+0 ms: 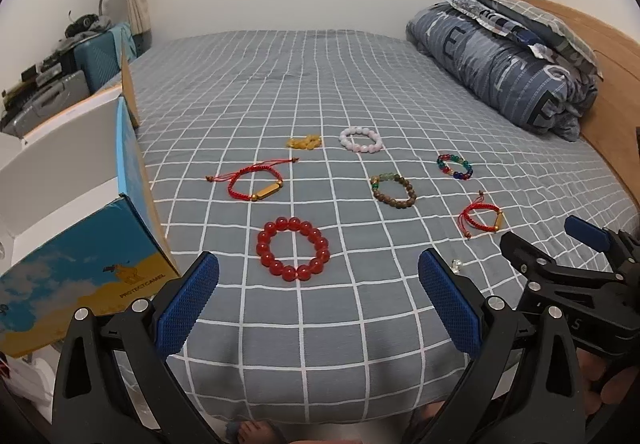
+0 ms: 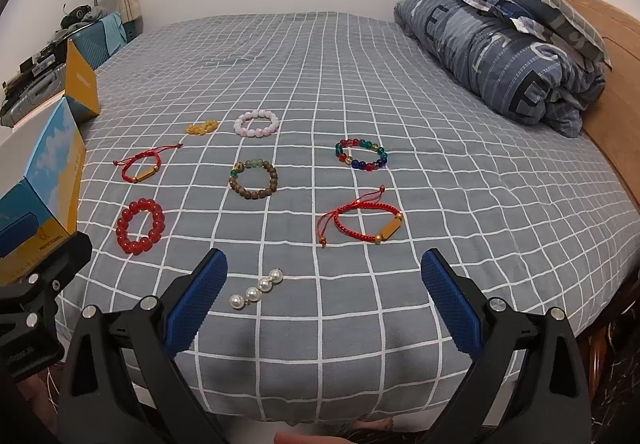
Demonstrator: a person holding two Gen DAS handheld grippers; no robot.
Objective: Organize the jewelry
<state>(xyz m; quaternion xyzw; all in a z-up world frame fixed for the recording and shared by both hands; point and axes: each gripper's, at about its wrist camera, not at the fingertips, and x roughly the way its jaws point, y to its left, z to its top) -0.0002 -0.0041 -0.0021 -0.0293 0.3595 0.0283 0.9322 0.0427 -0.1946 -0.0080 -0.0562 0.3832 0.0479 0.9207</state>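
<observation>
Bracelets lie spread apart on the bed (image 1: 360, 324); box (image 1: 80, 244) stands at its left edge. Left tongs (image 1: 318, 300) and right tongs (image 2: 324, 298) both gape wide, empty. Risk: beads (image 1: 294, 249) may roll from smooth pads; red cord (image 2: 362, 222) may snag; pearls (image 2: 256, 289) lie near the edge.

Eight pieces lie flat and apart: red bead bracelet (image 1: 293, 248), two red cord bracelets with gold tubes (image 1: 256, 184) (image 2: 366, 222), brown wooden bead bracelet (image 2: 253, 178), multicolour glass bracelet (image 2: 361, 154), pink bracelet (image 2: 256, 123), bunched yellow piece (image 2: 202, 127), short pearl strand (image 2: 256, 289) nearest.
</observation>
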